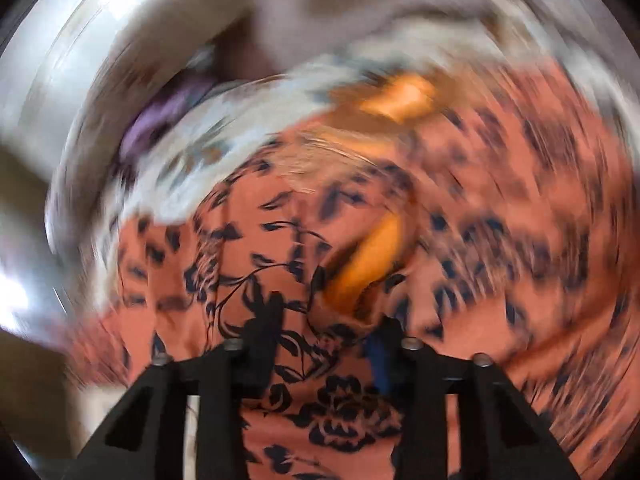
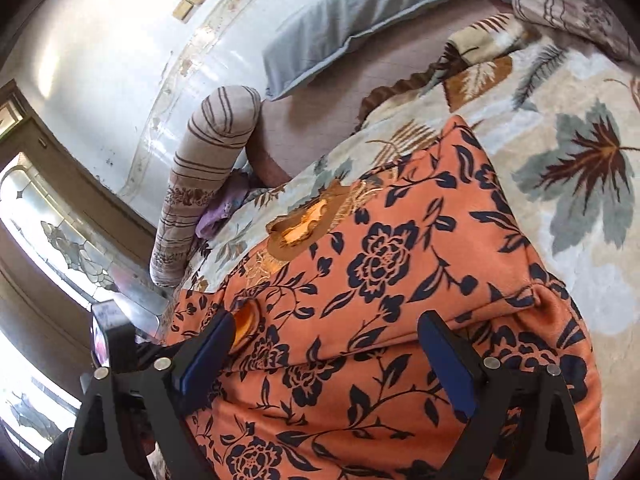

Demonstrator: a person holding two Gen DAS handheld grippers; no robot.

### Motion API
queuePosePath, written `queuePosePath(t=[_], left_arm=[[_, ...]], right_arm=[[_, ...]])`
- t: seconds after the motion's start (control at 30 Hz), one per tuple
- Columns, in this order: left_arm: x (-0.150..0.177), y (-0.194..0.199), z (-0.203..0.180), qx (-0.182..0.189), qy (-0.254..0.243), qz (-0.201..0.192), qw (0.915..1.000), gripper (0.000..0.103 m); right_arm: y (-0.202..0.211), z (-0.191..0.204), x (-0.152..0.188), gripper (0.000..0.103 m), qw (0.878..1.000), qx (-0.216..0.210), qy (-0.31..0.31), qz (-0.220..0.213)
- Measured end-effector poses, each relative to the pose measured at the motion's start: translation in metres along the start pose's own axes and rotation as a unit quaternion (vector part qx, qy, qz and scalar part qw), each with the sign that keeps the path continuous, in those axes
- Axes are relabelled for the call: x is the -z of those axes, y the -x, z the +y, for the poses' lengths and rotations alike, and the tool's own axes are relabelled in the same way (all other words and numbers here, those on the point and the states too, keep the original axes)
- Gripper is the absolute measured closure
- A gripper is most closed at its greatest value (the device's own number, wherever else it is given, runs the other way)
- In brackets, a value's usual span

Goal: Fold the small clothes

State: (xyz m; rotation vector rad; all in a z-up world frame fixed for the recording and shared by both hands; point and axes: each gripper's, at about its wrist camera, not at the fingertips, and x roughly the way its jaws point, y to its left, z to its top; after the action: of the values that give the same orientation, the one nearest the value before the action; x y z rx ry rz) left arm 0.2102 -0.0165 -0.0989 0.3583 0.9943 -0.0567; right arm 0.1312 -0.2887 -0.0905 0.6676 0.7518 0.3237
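Plainly soft, light and floppy, the orange floral garment (image 2: 384, 280) lies spread on the leaf-print blanket (image 2: 580, 168), best pinched at a hem or corner, with the right gripper (image 2: 332, 344) gaping empty over it and the left gripper (image 1: 324, 324) narrowed around a fold, grip uncertain.

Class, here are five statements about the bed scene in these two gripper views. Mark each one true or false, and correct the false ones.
1. The orange garment has a dark floral print. True.
2. The right gripper has its jaws clamped tight on the garment. False: its jaws stand wide apart over the cloth.
3. The garment lies on a blanket with a leaf pattern. True.
4. A plain red pillow lies at the head of the bed. False: the pillow there is pale blue-grey.
5. The left wrist view is sharp. False: it is heavily blurred, though the garment shows between the left gripper's jaws.
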Motion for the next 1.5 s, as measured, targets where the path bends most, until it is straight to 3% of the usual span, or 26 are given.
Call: queuePosePath(t=[0.03, 0.07, 0.1, 0.2, 0.23, 0.43, 0.57, 0.7, 0.9, 0.97, 1.03, 1.07, 1.17, 1.27, 1.33, 1.37, 1.4, 1.5], left_arm=[[0.000, 0.000, 0.016, 0.020, 0.055, -0.004, 0.9983, 0.078], [0.002, -0.002, 0.036, 0.037, 0.119, -0.001, 0.9922, 0.089], [0.010, -0.007, 0.061, 0.057, 0.198, 0.004, 0.9786, 0.091], [0.037, -0.025, 0.091, 0.098, 0.309, 0.027, 0.9456, 0.091], [0.043, -0.030, 0.093, 0.109, 0.318, 0.036, 0.9412, 0.090], [0.052, -0.035, 0.087, 0.111, 0.307, 0.030, 0.9447, 0.088], [0.048, -0.045, 0.093, 0.116, 0.296, 0.031, 0.9476, 0.088], [0.043, -0.052, 0.100, 0.112, 0.283, 0.027, 0.9521, 0.088], [0.045, -0.050, 0.097, 0.106, 0.278, 0.020, 0.9544, 0.088], [0.045, -0.050, 0.096, 0.104, 0.275, 0.020, 0.9555, 0.088], [0.045, -0.049, 0.095, 0.101, 0.270, 0.019, 0.9574, 0.088], [0.045, -0.049, 0.094, 0.099, 0.264, 0.018, 0.9594, 0.088], [0.042, -0.047, 0.088, 0.093, 0.242, 0.015, 0.9657, 0.087], [0.042, -0.047, 0.085, 0.087, 0.227, 0.010, 0.9699, 0.087], [0.042, -0.047, 0.086, 0.089, 0.230, 0.009, 0.9691, 0.087], [0.042, -0.047, 0.086, 0.091, 0.231, 0.009, 0.9686, 0.087], [0.042, -0.048, 0.087, 0.092, 0.232, 0.009, 0.9684, 0.087], [0.041, -0.048, 0.086, 0.092, 0.233, 0.010, 0.9680, 0.087]], right_arm=[[0.001, -0.001, 0.000, 0.009, 1.000, 0.000, 0.000, -0.001], [0.001, -0.001, 0.000, 0.009, 1.000, -0.001, 0.001, -0.001], [0.001, -0.002, 0.001, 0.009, 1.000, 0.000, 0.001, -0.001], [-0.002, -0.004, 0.001, 0.009, 1.000, 0.001, -0.003, 0.002], [-0.003, -0.004, 0.003, 0.009, 1.000, 0.002, -0.003, 0.004], [-0.006, -0.011, 0.006, 0.009, 1.000, 0.004, -0.013, 0.010], [0.015, -0.018, -0.010, 0.009, 0.999, -0.005, -0.036, -0.014], [0.036, -0.038, -0.042, 0.009, 0.997, 0.043, -0.053, -0.040], [-0.015, -0.081, -0.098, 0.009, 0.993, 0.102, -0.052, 0.039], [-0.036, -0.088, -0.111, 0.012, 0.992, 0.093, -0.057, 0.063], [-0.057, -0.087, -0.120, 0.045, 0.991, 0.095, -0.042, 0.088], [-0.066, -0.086, -0.120, 0.093, 0.988, 0.111, -0.031, 0.106], [-0.076, -0.086, -0.124, 0.092, 0.980, 0.166, 0.008, 0.113], [-0.055, -0.088, -0.130, 0.082, 0.976, 0.210, -0.004, 0.055], [-0.043, -0.090, -0.128, 0.062, 0.981, 0.185, -0.021, 0.052], [-0.038, -0.087, -0.124, 0.029, 0.982, 0.176, -0.019, 0.058], [-0.028, -0.081, -0.119, 0.022, 0.984, 0.170, -0.010, 0.049], [-0.011, -0.064, -0.093, 0.022, 0.990, 0.125, 0.000, 0.068]])
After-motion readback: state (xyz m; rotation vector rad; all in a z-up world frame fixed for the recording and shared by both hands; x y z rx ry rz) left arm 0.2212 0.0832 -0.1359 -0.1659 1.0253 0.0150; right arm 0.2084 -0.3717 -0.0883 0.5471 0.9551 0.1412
